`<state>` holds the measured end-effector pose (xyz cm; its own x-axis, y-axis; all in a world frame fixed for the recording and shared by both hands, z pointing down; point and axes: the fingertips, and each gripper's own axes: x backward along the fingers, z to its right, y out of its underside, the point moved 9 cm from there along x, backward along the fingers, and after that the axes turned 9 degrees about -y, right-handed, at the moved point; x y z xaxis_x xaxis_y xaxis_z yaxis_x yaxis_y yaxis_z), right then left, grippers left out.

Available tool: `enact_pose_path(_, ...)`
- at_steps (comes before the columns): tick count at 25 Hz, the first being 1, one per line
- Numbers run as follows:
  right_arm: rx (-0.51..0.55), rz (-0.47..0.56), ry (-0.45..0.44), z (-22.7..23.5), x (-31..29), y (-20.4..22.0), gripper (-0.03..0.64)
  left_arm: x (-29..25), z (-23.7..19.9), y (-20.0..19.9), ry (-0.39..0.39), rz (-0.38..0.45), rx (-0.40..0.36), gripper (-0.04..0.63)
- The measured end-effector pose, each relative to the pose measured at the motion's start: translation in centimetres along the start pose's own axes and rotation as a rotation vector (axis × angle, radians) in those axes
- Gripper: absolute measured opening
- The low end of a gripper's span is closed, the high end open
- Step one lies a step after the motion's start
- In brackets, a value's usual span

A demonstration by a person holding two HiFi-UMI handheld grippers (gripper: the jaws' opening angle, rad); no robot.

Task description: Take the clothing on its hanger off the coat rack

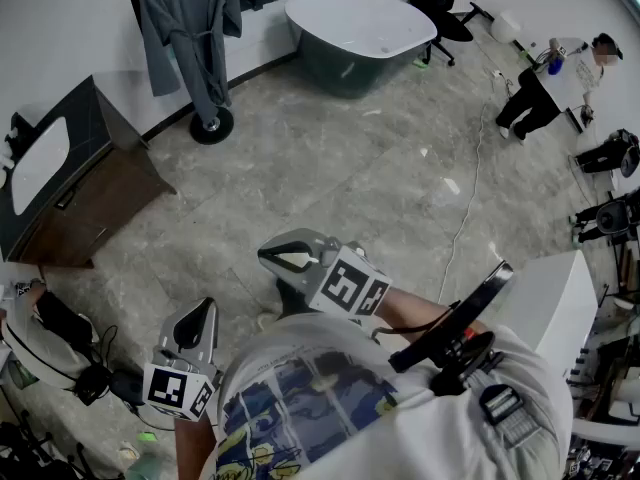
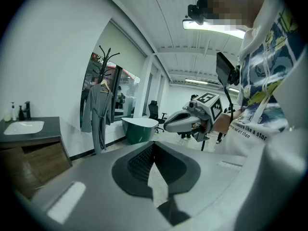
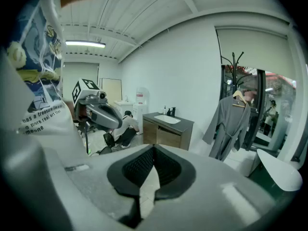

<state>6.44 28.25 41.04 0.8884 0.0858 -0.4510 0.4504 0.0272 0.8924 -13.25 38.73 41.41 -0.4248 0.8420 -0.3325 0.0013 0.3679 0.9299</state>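
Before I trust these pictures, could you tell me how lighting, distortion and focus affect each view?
Head view: even light and sharp, but the wide lens tilts the grey robe and bathtub near the top edge. Left gripper view: fisheye with black corners; the ceiling light glares. Right gripper view: same fisheye bend, with the grey robe in clear focus.

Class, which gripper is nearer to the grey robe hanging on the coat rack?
Right, judging by the head view. The right gripper reaches forward, with the robe ahead to its left; the left gripper sits back by the body, farther off. Neither touches it.
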Motion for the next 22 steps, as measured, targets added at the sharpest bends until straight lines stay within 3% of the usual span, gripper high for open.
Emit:
enact_pose_path(13, -0.048, 0.019, 0.016, 3.4, 0.0, 1.2, 0.005, -3.7, -1.4, -0.5, 0.031, -0.009, -0.024, 0.003)
enact_pose_path(15, -0.057, 0.025, 0.016, 5.2, -0.5, 1.3, 0.046, -5.2, -2.4, -0.6, 0.034, -0.014, -0.016, 0.003)
enact_pose_path(22, -0.077, 0.077, 0.023, 15.1, -2.4, 0.6, 0.053, -12.7, -7.3, -4.5, 0.023, -0.017, -0.038, 0.031)
